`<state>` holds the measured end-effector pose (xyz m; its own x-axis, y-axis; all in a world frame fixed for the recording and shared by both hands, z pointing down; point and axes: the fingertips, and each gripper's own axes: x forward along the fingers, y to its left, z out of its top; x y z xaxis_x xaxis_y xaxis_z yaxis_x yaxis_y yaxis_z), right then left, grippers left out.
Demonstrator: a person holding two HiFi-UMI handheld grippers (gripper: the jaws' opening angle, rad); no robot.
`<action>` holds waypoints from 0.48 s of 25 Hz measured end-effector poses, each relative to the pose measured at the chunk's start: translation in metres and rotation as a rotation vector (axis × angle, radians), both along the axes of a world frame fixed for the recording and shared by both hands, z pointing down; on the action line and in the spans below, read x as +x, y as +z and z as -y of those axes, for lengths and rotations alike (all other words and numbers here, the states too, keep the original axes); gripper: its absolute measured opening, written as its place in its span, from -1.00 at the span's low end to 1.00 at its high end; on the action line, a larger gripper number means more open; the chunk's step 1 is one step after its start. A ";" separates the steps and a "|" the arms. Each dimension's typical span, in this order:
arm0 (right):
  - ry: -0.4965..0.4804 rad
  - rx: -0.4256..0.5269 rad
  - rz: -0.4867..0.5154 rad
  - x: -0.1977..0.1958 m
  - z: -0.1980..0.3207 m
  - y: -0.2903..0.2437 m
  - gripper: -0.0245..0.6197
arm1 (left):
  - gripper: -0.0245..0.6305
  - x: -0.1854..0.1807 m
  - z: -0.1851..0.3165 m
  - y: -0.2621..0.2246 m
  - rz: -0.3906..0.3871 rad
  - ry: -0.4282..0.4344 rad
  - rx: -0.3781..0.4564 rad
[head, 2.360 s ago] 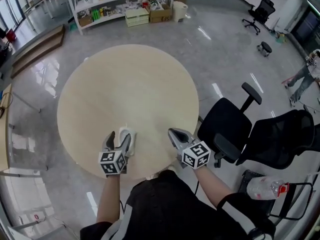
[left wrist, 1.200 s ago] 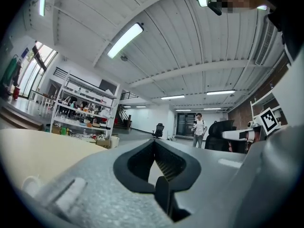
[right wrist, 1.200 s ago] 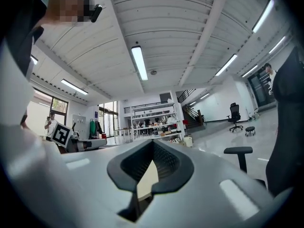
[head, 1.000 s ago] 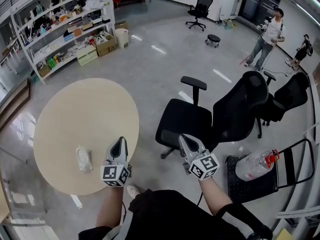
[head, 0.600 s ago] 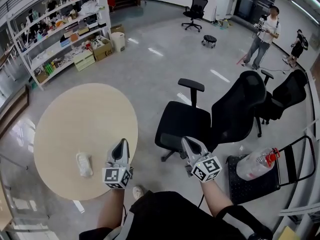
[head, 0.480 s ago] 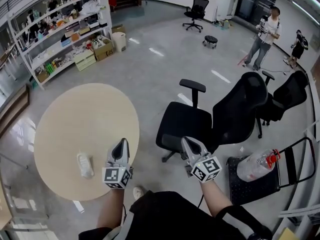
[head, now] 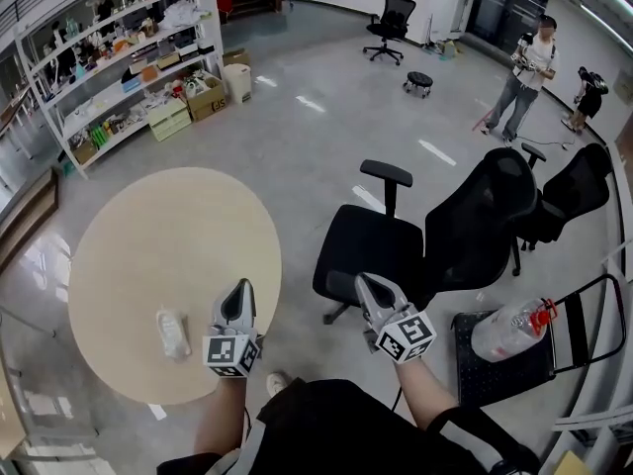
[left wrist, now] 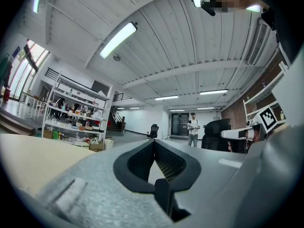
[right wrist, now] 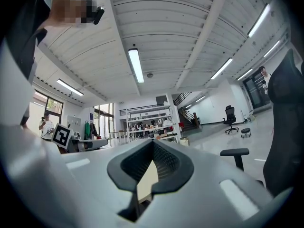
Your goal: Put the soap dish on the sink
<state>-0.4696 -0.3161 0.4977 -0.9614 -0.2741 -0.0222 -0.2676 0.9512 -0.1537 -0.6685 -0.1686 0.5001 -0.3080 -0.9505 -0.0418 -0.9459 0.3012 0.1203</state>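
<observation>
The soap dish [head: 173,332], a small white oblong thing, lies on the round beige table [head: 148,245] near its front edge. My left gripper [head: 237,291] hovers over the table's right rim, a hand's width right of the dish and apart from it, jaws shut and empty. In the left gripper view the left gripper [left wrist: 153,145] closes on nothing. My right gripper [head: 362,284] is off the table, above the floor in front of a black chair, also shut and empty; the right gripper [right wrist: 152,145] shows the same in its own view. No sink is in view.
Two black office chairs [head: 435,245] stand close at the right. A folding stool with a plastic bottle [head: 509,330] sits at the far right. Storage shelves [head: 119,57] line the back left. Two people [head: 527,77] stand far off on the grey floor.
The head view swung right from the table, then eased back, so table and dish slid slightly right and down. The dish stays on the table. Both grippers stay shut and empty.
</observation>
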 end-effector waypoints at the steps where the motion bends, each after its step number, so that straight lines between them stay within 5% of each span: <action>1: -0.001 -0.001 0.001 -0.002 0.000 0.000 -0.91 | -0.93 -0.002 0.001 0.001 0.000 0.002 -0.001; 12: -0.023 0.003 -0.003 -0.021 -0.012 -0.001 -0.91 | -0.93 -0.012 0.000 -0.002 -0.008 0.005 0.019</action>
<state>-0.4906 -0.3046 0.4962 -0.9675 -0.2519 -0.0204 -0.2461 0.9575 -0.1505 -0.6803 -0.1686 0.4985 -0.3033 -0.9511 -0.0577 -0.9465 0.2937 0.1336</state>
